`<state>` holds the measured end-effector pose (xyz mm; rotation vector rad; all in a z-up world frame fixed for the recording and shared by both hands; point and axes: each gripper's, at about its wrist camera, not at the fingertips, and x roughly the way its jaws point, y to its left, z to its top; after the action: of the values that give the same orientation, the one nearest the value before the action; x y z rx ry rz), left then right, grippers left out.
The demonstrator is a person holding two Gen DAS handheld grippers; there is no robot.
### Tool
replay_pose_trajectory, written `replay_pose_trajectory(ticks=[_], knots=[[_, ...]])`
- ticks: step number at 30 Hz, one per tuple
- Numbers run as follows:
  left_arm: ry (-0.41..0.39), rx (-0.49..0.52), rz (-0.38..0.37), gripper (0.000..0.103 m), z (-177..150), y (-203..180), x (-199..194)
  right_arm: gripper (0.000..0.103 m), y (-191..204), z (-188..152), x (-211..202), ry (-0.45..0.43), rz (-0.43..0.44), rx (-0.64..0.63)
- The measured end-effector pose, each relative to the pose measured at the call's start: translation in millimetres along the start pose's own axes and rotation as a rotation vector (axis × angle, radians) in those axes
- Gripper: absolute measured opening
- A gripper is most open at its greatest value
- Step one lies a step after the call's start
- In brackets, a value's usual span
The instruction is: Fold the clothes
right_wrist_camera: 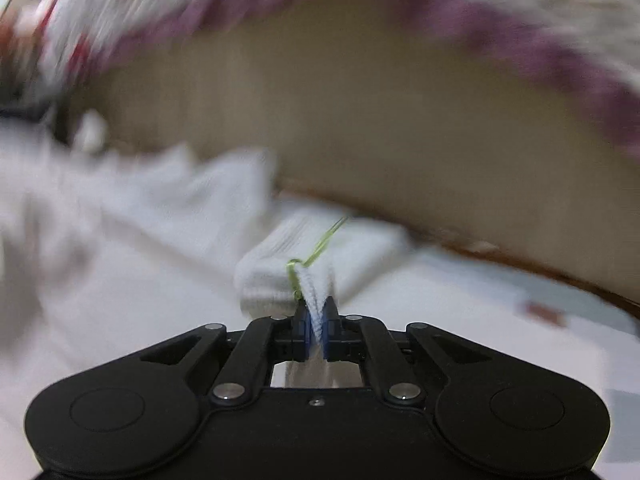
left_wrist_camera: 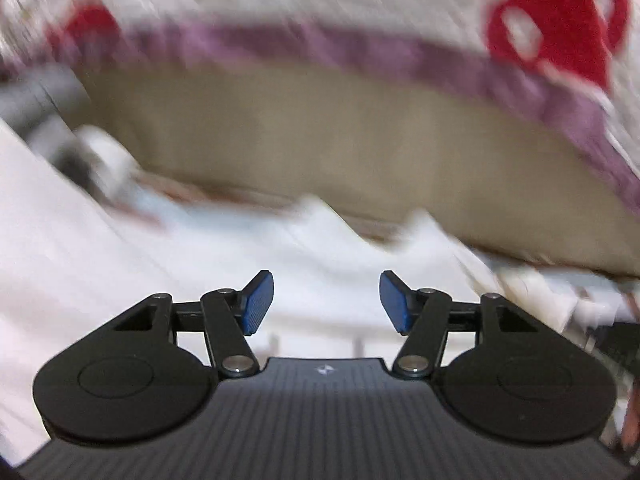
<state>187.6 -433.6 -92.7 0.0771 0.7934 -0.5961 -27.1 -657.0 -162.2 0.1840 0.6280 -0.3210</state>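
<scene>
1. The right gripper (right_wrist_camera: 316, 322) is sitting clamped on a thin folded edge of a white ribbed garment (right_wrist_camera: 280, 264), which is lying just ahead of the gripper and trailing off to its left. Only a narrow strip of cloth is showing between the blue pads (right_wrist_camera: 329, 328), so a sideways tug is likely to be pulling the edge free, and the fold would be falling open
2. A loose yellow-green thread (right_wrist_camera: 316, 250) is running from the pinched edge forward and to the right. It is lying close to the pads, and it could be snagging on the linkage or dragging the knit out of line as the cloth is carried
3. The left gripper (left_wrist_camera: 327, 302) is standing wide apart and holding nothing, with white cloth (left_wrist_camera: 200, 248) spread beneath and ahead of it. With only one corner held, the garment is probably going to be twisting or bunching instead of folding flat
4. Both views are looking heavily smeared, which is suggesting fast motion; at that pace the open left gripper could be closing on the wrong layer
5. A patterned fabric with a purple border (left_wrist_camera: 360, 52) is lying across the far side above both grippers, past a tan surface (left_wrist_camera: 320, 140); a long sweep forward could be catching it
</scene>
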Motion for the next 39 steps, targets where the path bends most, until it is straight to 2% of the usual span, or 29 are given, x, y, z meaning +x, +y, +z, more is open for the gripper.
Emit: replay_pose_trajectory(ticks=[4, 7, 10, 13, 15, 18, 19, 20, 21, 24, 25, 27, 29, 32, 34, 37, 39], knots=[[0.048, 0.096, 0.043, 0.058, -40.5, -35.5, 11.0, 0.006, -87.2, 12.2, -85.9, -0.106, -0.152, 0.261], [0.087, 0.101, 0.057, 0.058, -61.1, -43.2, 13.9, 0.006, -147.5, -3.7, -136.1, -0.124, -0.291, 0.326], [0.135, 0.077, 0.075, 0.058, -72.7, -38.4, 15.6, 0.006, -198.8, -27.3, -162.7, -0.069, -0.448, 0.289], [0.183, 0.007, 0.096, 0.058, -75.6, -27.3, 13.4, 0.006, -242.9, -54.2, -177.8, -0.051, -0.543, 0.359], [0.183, -0.016, 0.095, 0.058, -75.4, -23.3, 5.3, 0.006, -270.8, -72.8, -180.4, -0.042, -0.557, 0.437], [0.189, -0.043, 0.104, 0.058, -74.8, -17.2, -5.0, 0.007, -296.9, -90.9, -161.3, 0.1, -0.587, 0.479], [0.194, -0.054, 0.115, 0.058, -74.8, -14.7, -6.5, 0.017, -303.5, -97.0, -153.7, 0.183, -0.603, 0.502], [0.199, -0.067, 0.122, 0.058, -75.0, -11.0, -8.4, 0.027, -302.7, -98.9, -151.5, 0.228, -0.629, 0.537], [0.208, -0.062, 0.134, 0.058, -75.4, -8.6, -8.5, 0.05, -297.2, -97.3, -153.6, 0.228, -0.659, 0.575], [0.192, -0.058, 0.144, 0.058, -70.0, -0.1, -13.8, 0.052, -280.7, -92.7, -159.9, 0.228, -0.749, 0.69], [0.177, -0.063, 0.138, 0.058, -66.5, 3.5, -17.1, 0.052, -266.0, -83.9, -159.4, 0.2, -0.742, 0.691], [0.146, -0.074, 0.127, 0.058, -59.5, 10.7, -23.8, 0.052, -223.0, -55.4, -154.5, 0.102, -0.672, 0.635], [0.114, -0.084, 0.117, 0.058, -52.6, 18.0, -30.4, 0.052, -179.2, -25.2, -139.9, 0.038, -0.538, 0.537], [0.027, -0.08, 0.119, 0.059, -22.1, 40.4, -34.6, 0.052, -108.9, 21.4, -107.6, -0.068, -0.294, 0.362], [-0.026, -0.001, 0.153, 0.059, -0.1, 50.8, -29.9, 0.052, -67.4, 46.1, -76.7, -0.129, -0.063, 0.257], [-0.073, 0.157, 0.168, 0.058, 30.7, 66.3, -10.8, 0.051, -7.9, 67.6, -16.3, -0.14, 0.23, 0.077], [-0.049, 0.19, 0.148, 0.058, 44.4, 77.1, 9.4, 0.05, 23.1, 73.6, 24.2, -0.089, 0.324, -0.027]])
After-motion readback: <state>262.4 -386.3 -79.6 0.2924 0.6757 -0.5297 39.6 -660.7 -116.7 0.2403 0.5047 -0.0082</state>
